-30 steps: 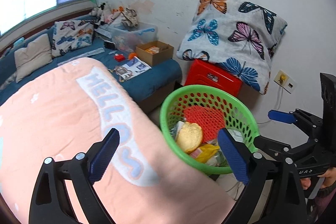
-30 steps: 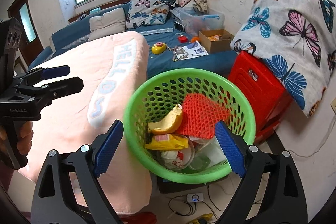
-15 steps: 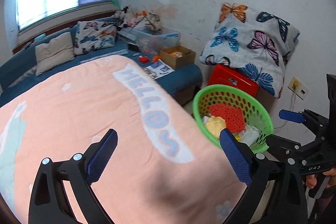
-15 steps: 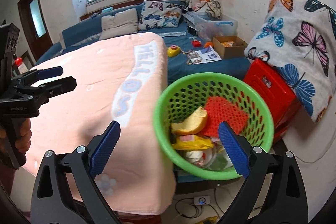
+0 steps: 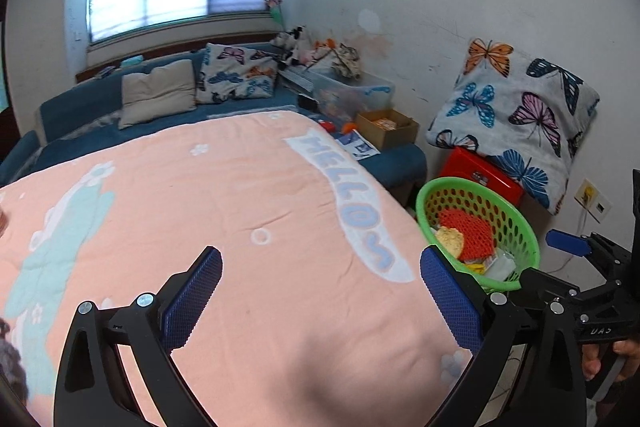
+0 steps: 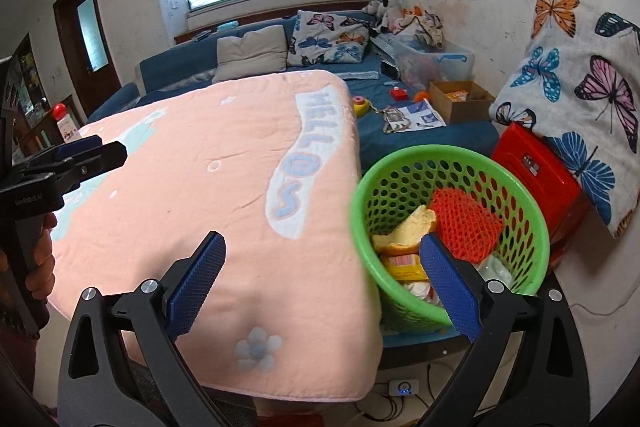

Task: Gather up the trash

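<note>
You hold both grippers spread wide and empty above the pink blanket (image 6: pixel 192 195), nothing caught between the blue pads (image 6: pixel 196 279). The left gripper (image 5: pixel 320 299) hangs over the middle of the blanket, its jaws parted; the right gripper (image 6: pixel 324 283) straddles the blanket's corner, one finger over the fabric and the other over the basket's rim. That placement reads as a pause between pickups, both tools ready but uncommitted.

Just ahead and to the right of the right gripper stands the green basket (image 6: pixel 532 203), beside the blanket's edge, where trash can be dropped with a short swing. Inside lie a piece of bread (image 6: pixel 404 227), an orange-red mesh net (image 6: pixel 468 219), a yellow wrapper (image 6: pixel 404 263) and some clear plastic lower down; the trash seen so far sits here. From the left gripper the same basket (image 5: pixel 528 239) lies ahead to the right.

No loose litter shows on the blanket itself, so the job appears well advanced, or the next piece lies out of view.

Beyond the basket, a red box (image 6: pixel 540 171) carries a folded butterfly quilt (image 6: pixel 580 95). Farther ahead, on the blue sofa (image 6: pixel 400 143), sit a cardboard box (image 6: pixel 460 99) holding something orange, loose paper (image 6: pixel 412 119), small toys and a clear storage bin (image 6: pixel 436 63) with items piled on top; whether any of that counts as trash cannot be told from here.
</note>
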{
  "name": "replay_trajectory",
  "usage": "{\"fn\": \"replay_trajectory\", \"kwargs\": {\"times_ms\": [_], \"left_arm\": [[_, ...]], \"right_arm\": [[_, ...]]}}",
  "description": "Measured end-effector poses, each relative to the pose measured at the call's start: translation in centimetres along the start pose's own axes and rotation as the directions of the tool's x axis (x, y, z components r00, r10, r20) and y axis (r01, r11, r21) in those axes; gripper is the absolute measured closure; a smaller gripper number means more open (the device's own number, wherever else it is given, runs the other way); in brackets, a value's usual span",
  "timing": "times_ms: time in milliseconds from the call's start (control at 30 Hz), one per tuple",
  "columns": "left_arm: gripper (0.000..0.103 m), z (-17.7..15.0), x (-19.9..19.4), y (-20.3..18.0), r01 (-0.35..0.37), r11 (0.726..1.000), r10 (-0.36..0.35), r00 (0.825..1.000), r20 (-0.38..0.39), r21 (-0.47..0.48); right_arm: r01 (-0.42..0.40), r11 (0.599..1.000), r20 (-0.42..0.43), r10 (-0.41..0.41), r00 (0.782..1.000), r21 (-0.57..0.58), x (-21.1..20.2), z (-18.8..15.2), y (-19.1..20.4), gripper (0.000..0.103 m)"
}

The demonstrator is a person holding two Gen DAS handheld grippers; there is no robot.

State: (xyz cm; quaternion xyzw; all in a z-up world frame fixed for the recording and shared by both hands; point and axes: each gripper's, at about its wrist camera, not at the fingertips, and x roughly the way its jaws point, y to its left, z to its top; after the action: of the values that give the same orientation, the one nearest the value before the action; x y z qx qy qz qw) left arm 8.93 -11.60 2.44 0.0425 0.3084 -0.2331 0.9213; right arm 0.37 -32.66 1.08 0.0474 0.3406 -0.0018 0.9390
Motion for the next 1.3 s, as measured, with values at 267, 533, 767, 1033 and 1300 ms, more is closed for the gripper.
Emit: {"fn": "replay_trajectory", "kwargs": {"times_ms": [267, 533, 767, 1033, 1300], "left_arm": [[0.007, -1.9, -2.2, 1.4, -0.056, 0.998, 0.056, 0.998, 0.012, -0.028], [0.007, -3.7, -4.1, 3.6, -0.114, 0.989, 0.116, 0.993, 0.015, -0.091], [0.007, -4.5, -4.9, 4.7, -0.166, 0.978, 0.169, 0.986, 0.011, -0.127], [0.007, -5.1, -5.9, 5.0, -0.218, 0.968, 0.224, 0.974, 0.031, -0.126], [0.007, -5.6, -6.7, 5.7, -0.249, 0.958, 0.256, 0.966, 0.032, -0.144]], "right_arm": [[-0.048, 0.999, 0.019, 0.048, 0.999, -0.003, -1.1, -0.7, 1.9, 0.005], [-0.093, 0.995, 0.021, 0.094, 0.995, -0.028, -1.0, -1.4, 4.2, 0.005], [-0.093, 0.992, 0.025, 0.096, 0.995, -0.082, -1.1, -1.4, 6.2, 0.005], [-0.091, 0.991, 0.026, 0.094, 0.995, -0.101, -1.1, -1.7, 6.5, 0.005], [-0.097, 0.991, 0.03, 0.101, 0.994, -0.095, -1.2, -1.8, 6.3, 0.005]]}}
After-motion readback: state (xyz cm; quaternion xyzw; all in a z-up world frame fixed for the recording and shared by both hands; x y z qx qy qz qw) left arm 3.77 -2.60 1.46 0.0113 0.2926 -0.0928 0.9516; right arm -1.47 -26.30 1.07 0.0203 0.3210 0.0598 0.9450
